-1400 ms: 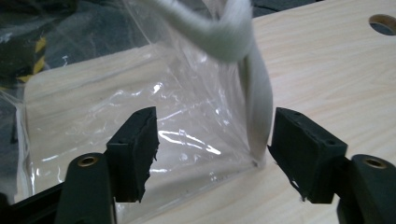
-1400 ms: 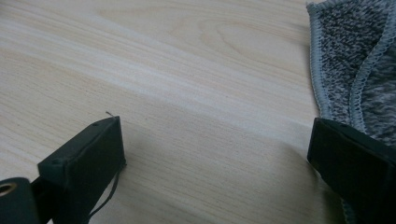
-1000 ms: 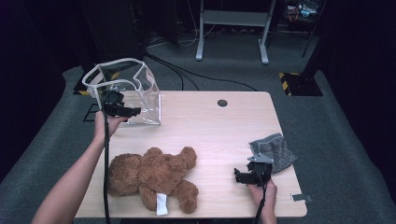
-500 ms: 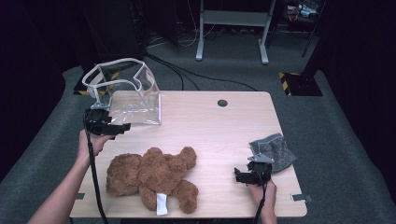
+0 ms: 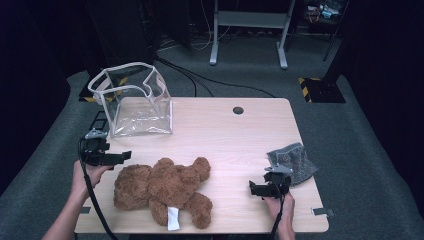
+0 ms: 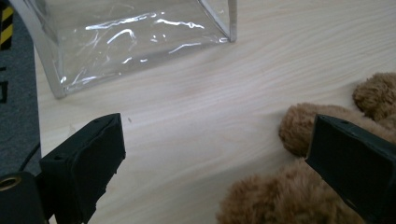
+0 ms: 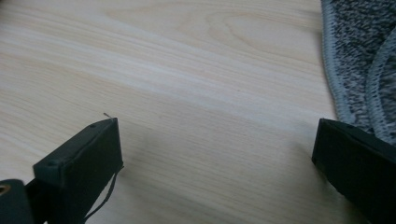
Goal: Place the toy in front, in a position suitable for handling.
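My left claw (image 5: 122, 156), just spread wide and empty, has left the bag (image 5: 134, 102) for the bear (image 5: 162, 187); right claw (image 5: 253, 188) idles spread.

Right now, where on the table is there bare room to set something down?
The widest free patch is the middle of the table, between the clear bag, the teddy bear and the grey cloth, back to the round hole. The near left is crowded by the bear and left claw.
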### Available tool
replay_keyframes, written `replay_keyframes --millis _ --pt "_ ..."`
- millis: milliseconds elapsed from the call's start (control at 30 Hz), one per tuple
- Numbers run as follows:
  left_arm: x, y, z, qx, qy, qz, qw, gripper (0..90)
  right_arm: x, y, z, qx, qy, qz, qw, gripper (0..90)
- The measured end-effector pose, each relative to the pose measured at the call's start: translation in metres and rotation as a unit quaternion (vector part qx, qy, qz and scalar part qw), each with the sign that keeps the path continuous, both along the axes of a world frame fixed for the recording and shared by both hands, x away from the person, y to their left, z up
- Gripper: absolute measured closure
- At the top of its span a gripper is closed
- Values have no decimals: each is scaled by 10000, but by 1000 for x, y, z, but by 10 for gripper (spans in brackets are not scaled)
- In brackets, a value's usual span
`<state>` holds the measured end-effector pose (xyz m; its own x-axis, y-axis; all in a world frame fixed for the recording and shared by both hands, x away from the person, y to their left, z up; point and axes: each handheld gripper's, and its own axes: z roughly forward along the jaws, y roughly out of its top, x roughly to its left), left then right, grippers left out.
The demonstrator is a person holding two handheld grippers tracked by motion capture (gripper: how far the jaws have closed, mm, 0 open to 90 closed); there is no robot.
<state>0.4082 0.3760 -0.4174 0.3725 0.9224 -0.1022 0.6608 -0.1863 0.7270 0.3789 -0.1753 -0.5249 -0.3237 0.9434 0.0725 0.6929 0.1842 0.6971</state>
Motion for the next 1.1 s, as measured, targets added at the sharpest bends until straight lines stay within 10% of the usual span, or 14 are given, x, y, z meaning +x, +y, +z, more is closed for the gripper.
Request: replay_keyframes --millis 600,1100 --pt "-48 11 -13 -265 -168 99 9995 0 -20 53 52 322 -37 753 9966 35" --pt "-66 1 -10 -469 -195 -122 9986 15 -24 120 86 767 -102 1657 9831 58"
